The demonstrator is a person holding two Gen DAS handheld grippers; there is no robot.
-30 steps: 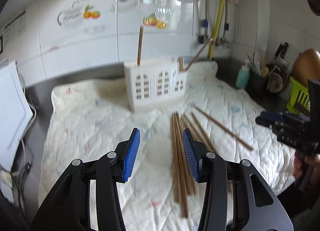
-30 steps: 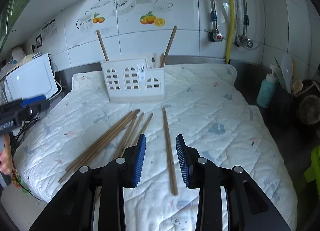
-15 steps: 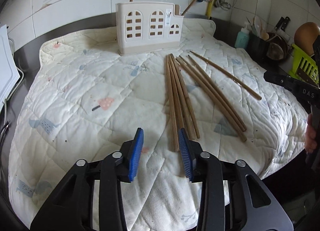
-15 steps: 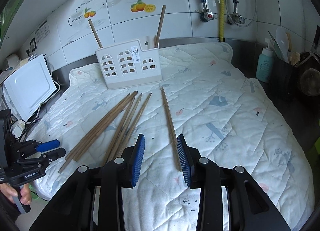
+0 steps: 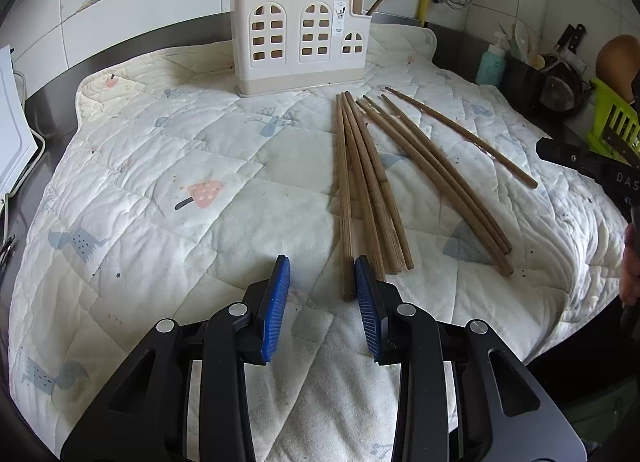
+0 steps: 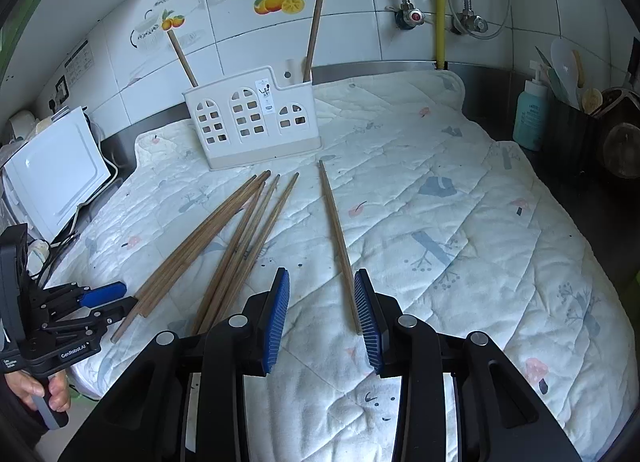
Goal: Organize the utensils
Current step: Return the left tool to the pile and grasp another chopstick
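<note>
On the quilted mat [image 5: 200, 149], chopsticks [image 5: 368, 189] by closing, empty left jaws; right jaws narrow, empty.

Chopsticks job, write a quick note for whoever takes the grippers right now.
Left hand-held gripper: jaws closing, one loose chopstick's near end just inside its right pad, not gripped.
Right hand-held gripper: open, lone chopstick beside its right pad.
Done: two chopsticks stand in the white holder.
Left: the rest lie loose on the quilted mat.
</note>
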